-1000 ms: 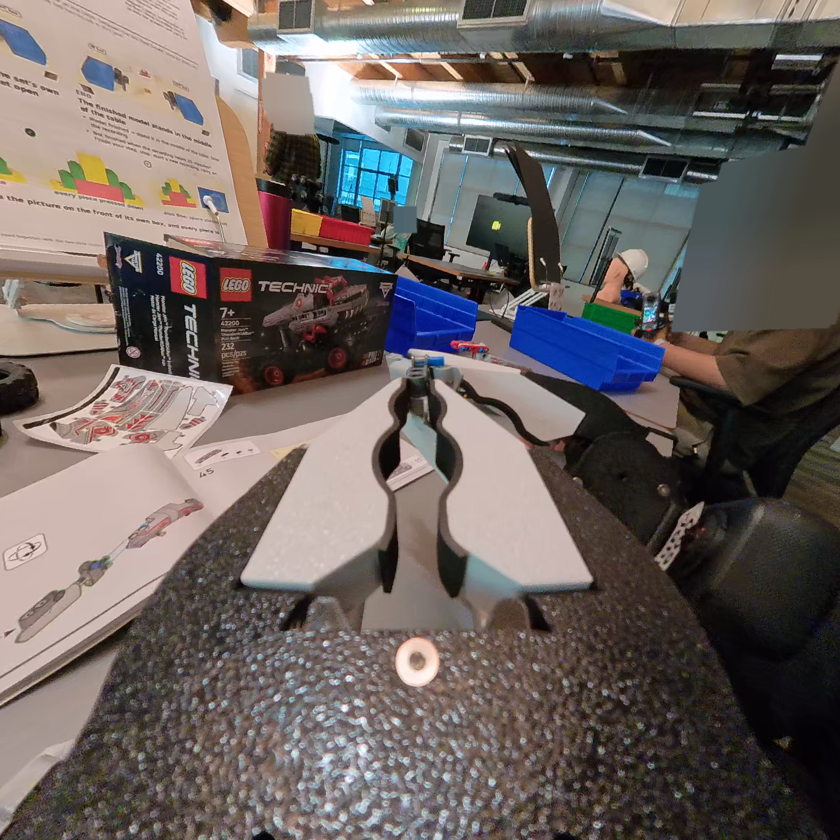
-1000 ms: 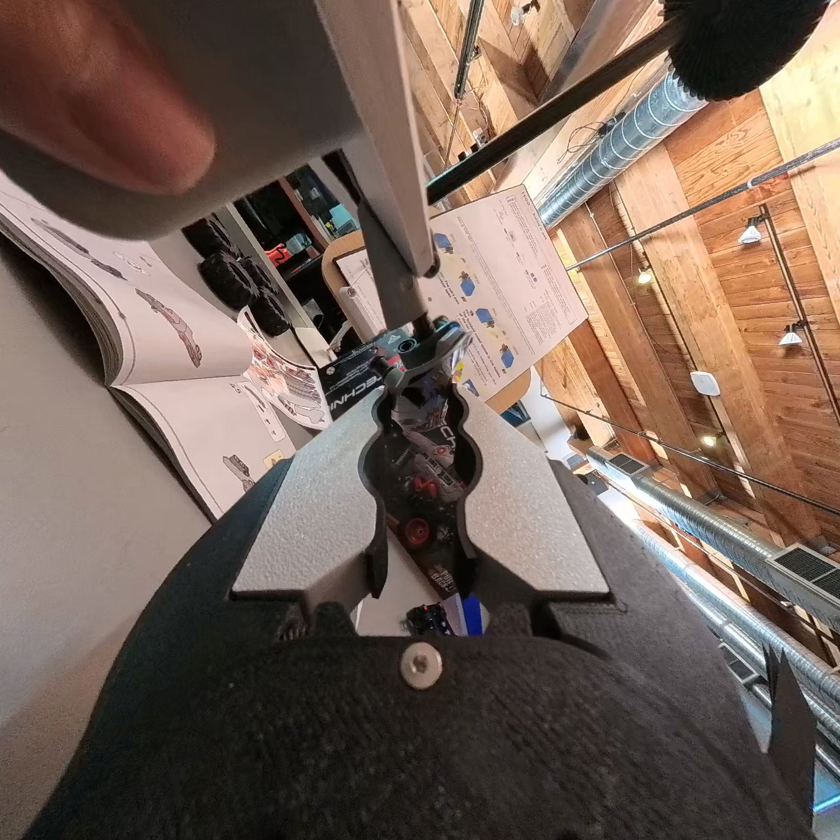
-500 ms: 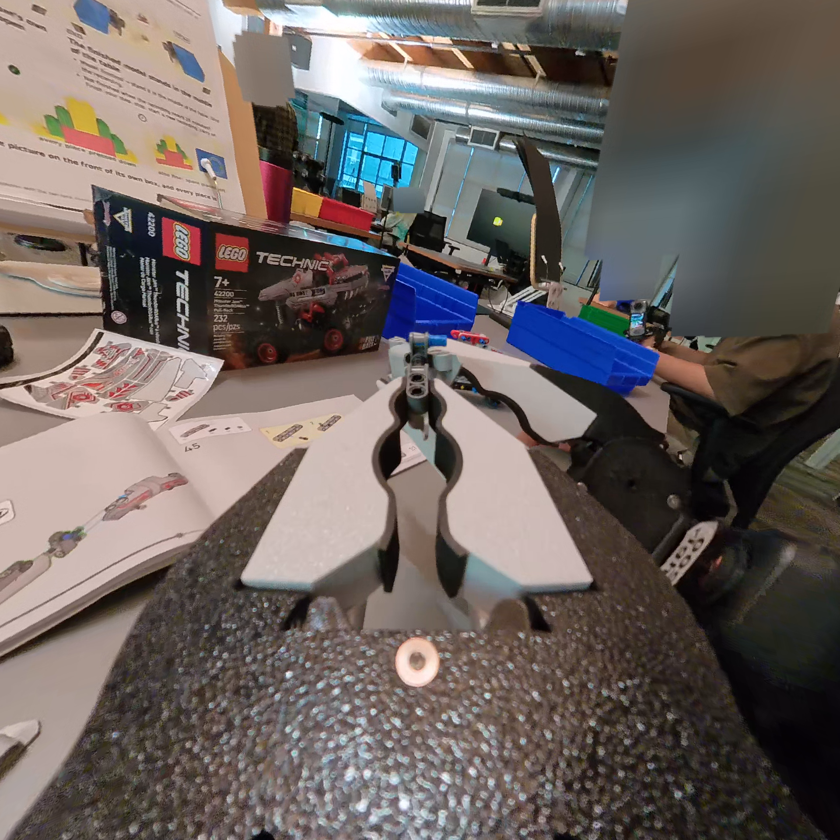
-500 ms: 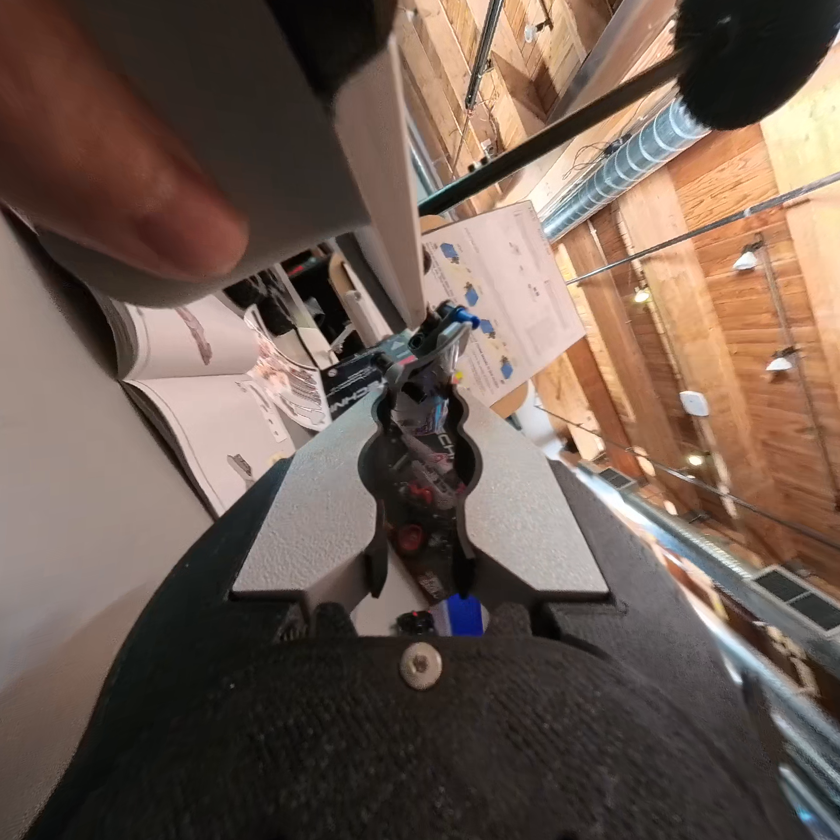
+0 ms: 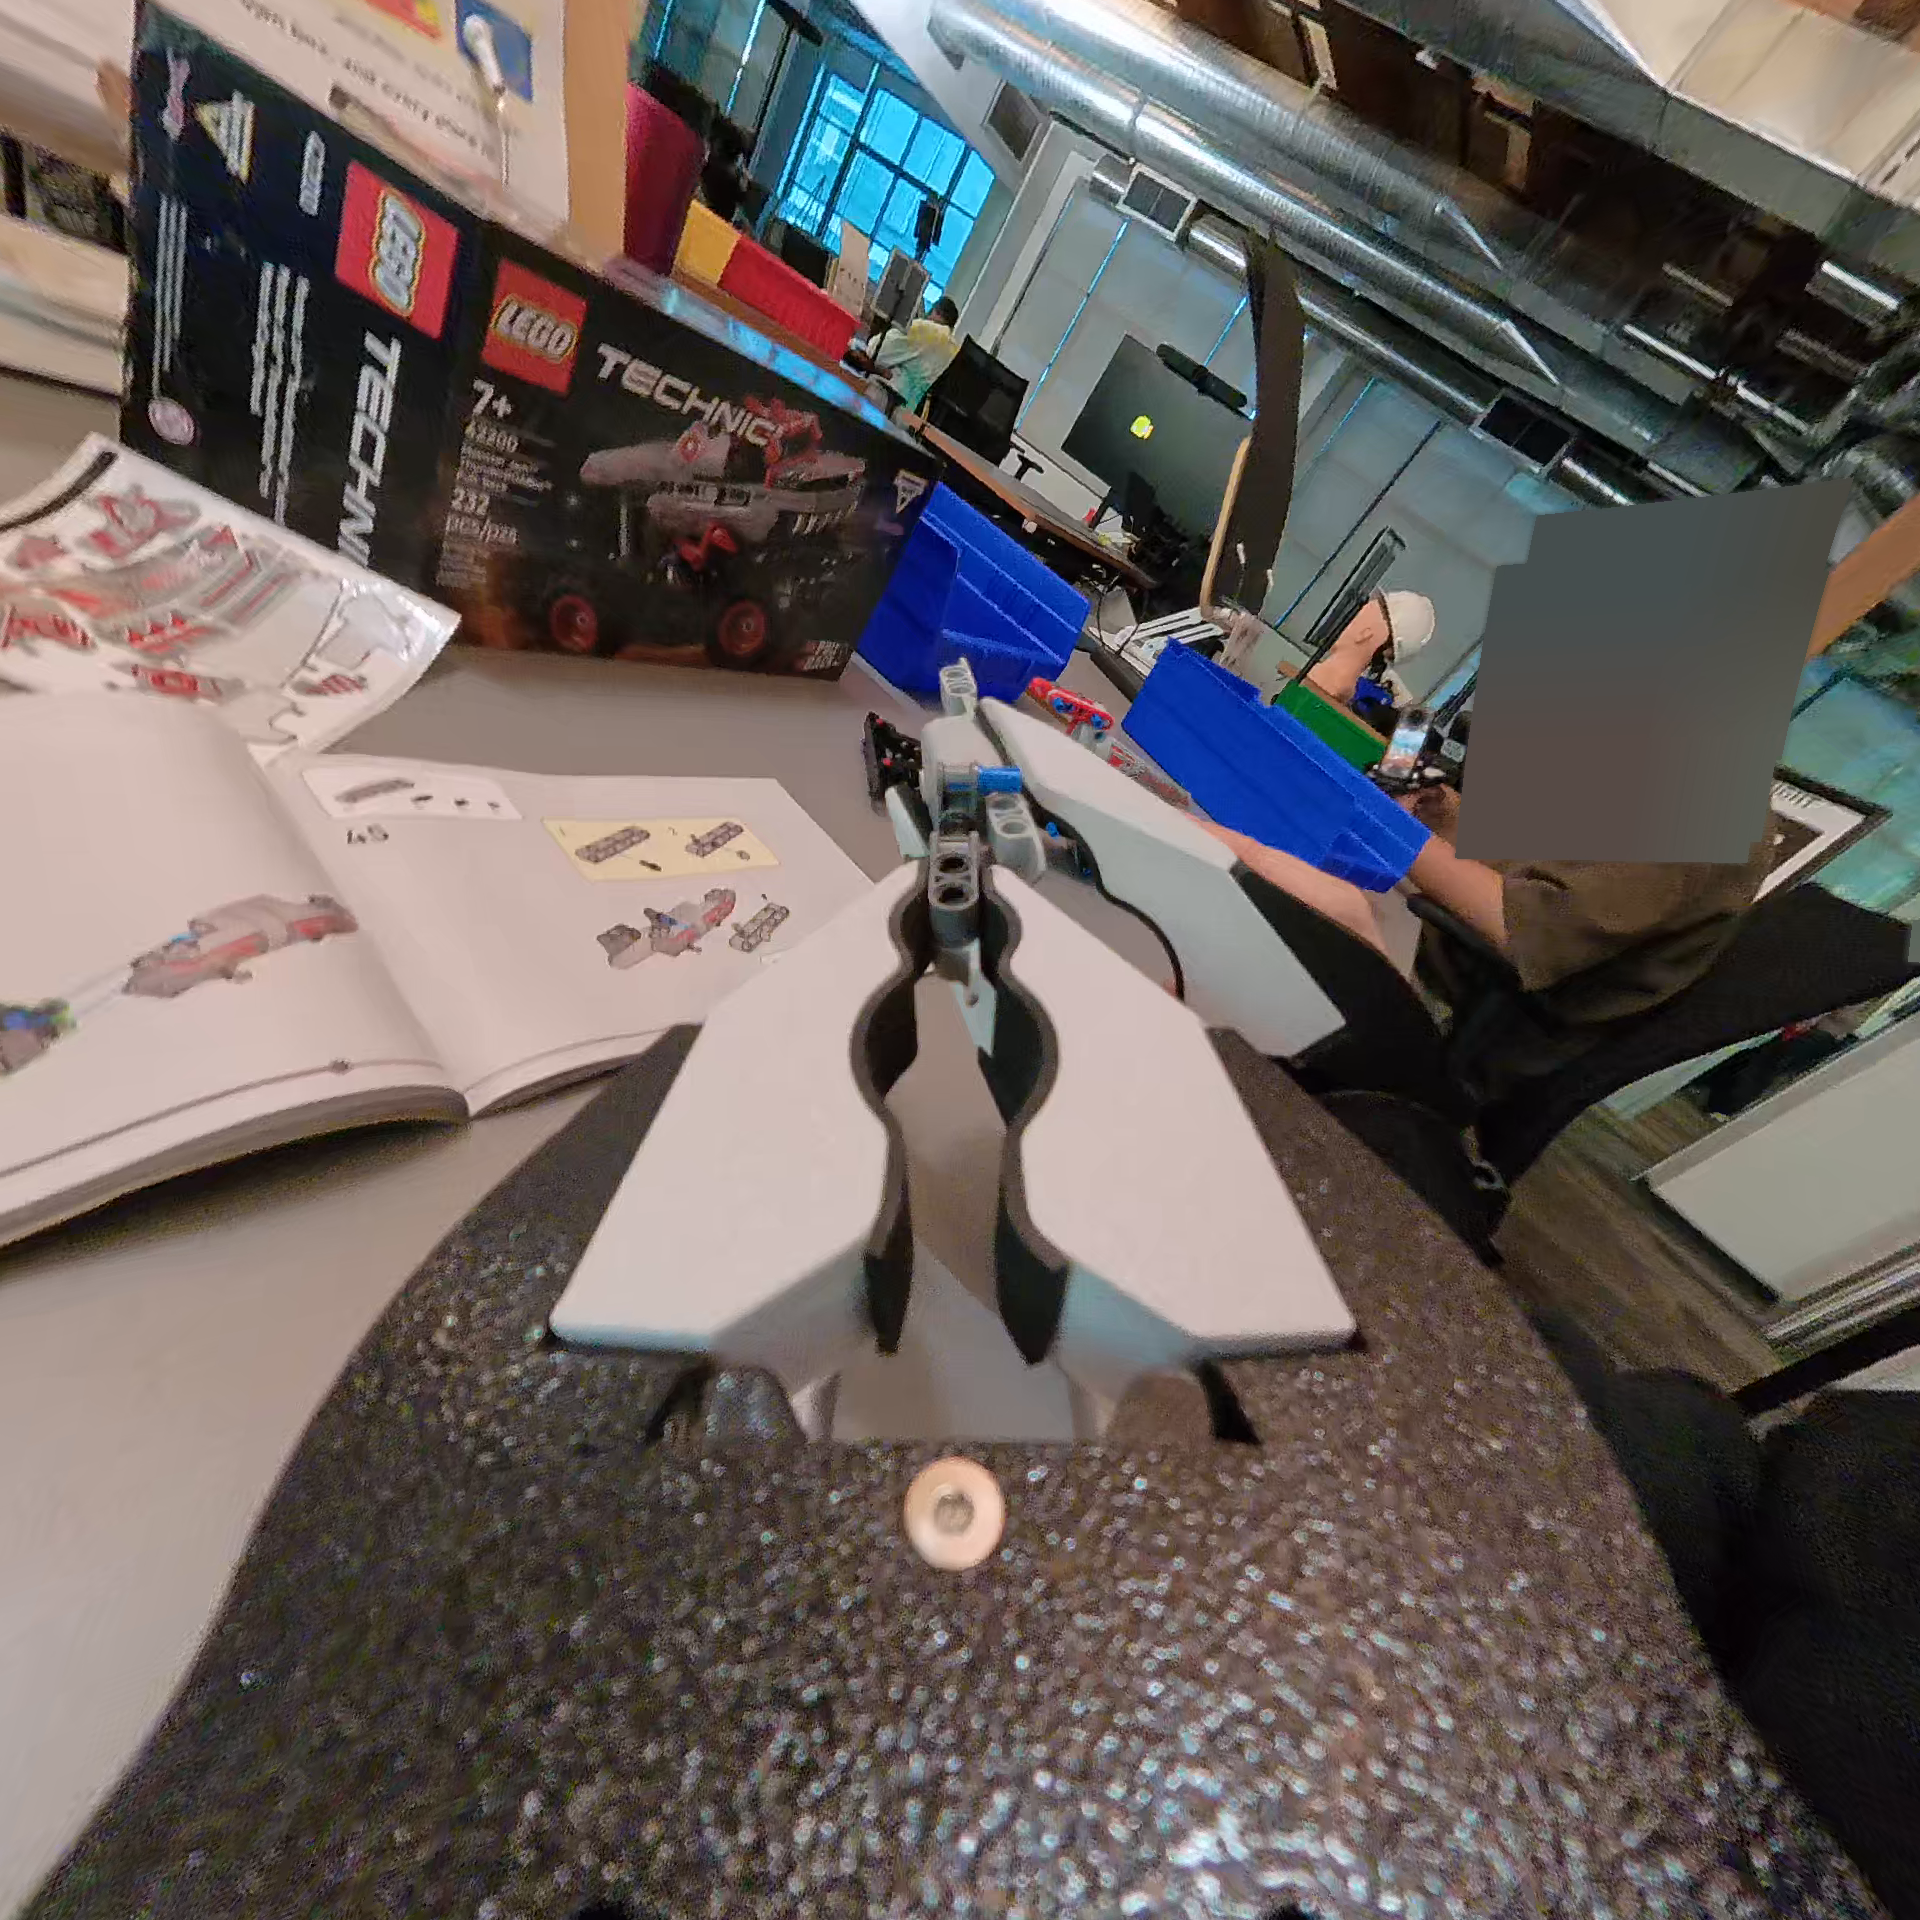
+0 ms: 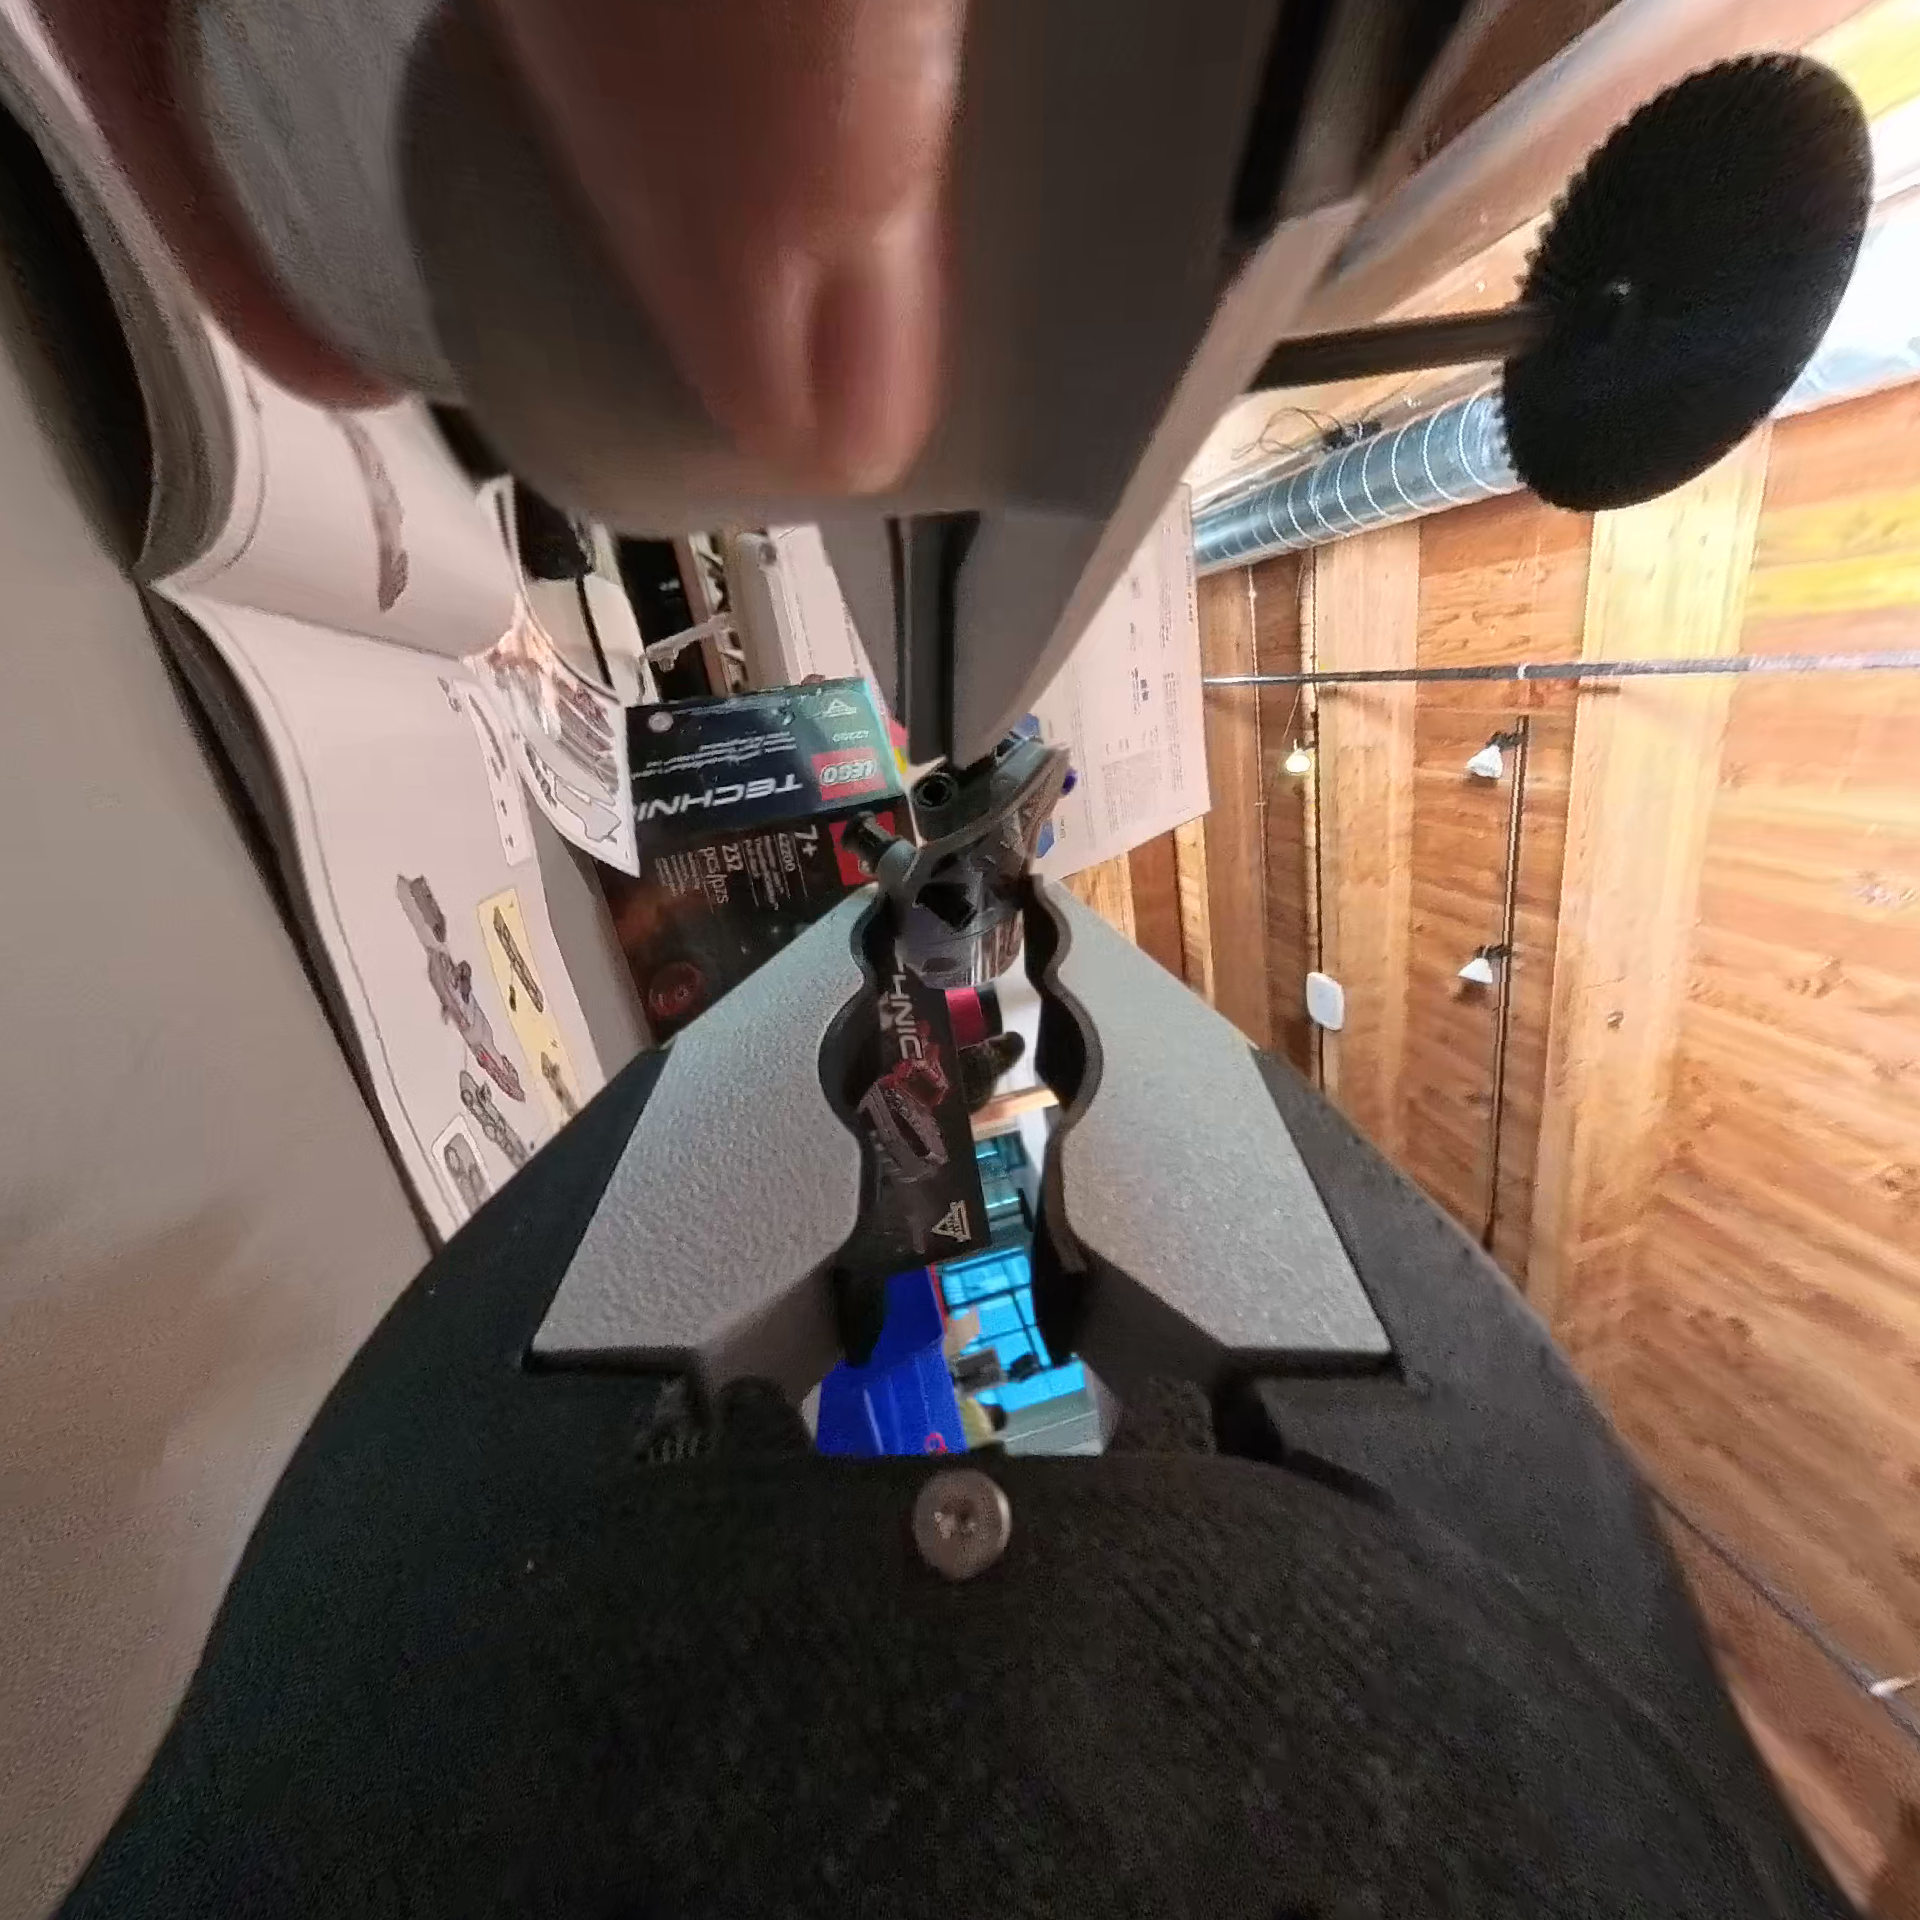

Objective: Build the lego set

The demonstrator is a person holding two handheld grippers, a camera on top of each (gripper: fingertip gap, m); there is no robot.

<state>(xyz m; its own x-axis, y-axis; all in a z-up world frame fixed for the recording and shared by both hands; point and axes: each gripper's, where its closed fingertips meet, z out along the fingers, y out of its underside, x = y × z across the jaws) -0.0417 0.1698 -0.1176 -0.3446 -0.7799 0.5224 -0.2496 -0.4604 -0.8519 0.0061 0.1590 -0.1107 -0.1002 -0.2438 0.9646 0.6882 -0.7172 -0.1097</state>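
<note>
A small grey lego assembly [image 5: 964,777] with a blue pin is held above the table between both grippers. My left gripper [image 5: 956,896] is shut on its dark grey beam. My right gripper [image 6: 954,900] is shut on the other end of the assembly [image 6: 971,831]. In the left wrist view the right gripper's grey finger [image 5: 1122,862] comes in from the right. In the right wrist view the left gripper's finger [image 6: 1039,665] reaches down to the assembly, with a hand [image 6: 727,260] on that gripper. The open instruction booklet [image 5: 468,914] lies to the left.
The black lego box [image 5: 540,436] stands behind the booklet, and a sticker sheet [image 5: 156,592] lies at far left. Blue bins [image 5: 1268,774] and loose parts [image 5: 1070,707] sit at the back right. A seated person's arm [image 5: 1475,894] is at the right. Across from one pair of fingers to the other is roughly 5 cm.
Both grippers have turned together with the assembly still held. The left view has tilted and moved nearer the booklet and box. The right gripper has rolled, and the hand now fills more of its view.
</note>
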